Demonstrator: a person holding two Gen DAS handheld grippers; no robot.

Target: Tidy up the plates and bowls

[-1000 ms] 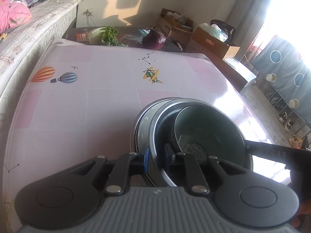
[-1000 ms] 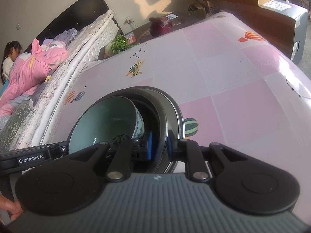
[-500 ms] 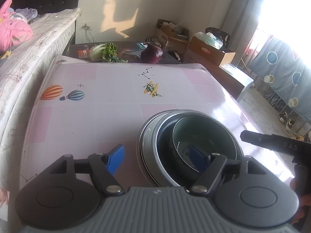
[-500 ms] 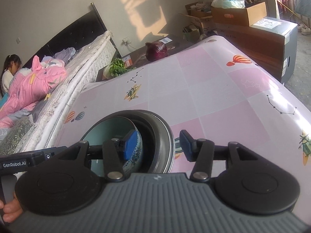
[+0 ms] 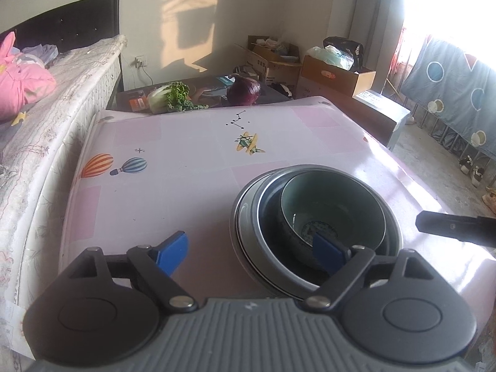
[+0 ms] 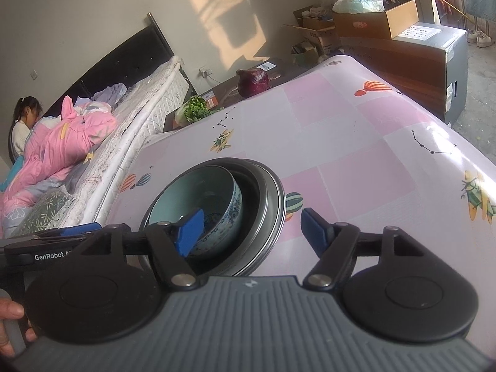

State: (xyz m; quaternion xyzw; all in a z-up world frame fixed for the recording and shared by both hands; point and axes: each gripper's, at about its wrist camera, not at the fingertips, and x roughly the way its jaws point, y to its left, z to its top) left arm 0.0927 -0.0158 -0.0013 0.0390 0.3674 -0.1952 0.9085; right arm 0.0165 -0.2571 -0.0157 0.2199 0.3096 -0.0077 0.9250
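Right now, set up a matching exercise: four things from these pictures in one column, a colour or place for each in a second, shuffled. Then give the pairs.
Things:
1. patterned bowl
2. red cabbage
3. pink quilt
4. metal basin

Colour or place:
A. on the bed
B. holds the other bowls, on the table
C. innermost of the nested stack
D. dark purple, beyond the table's far edge

Pairs: 1-C, 2-D, 3-A, 4-B

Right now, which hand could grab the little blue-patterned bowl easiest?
Probably the right. The right tool stands open with one finger already over the patterned bowl. The left tool is open too, but sits more off to the stack's side.
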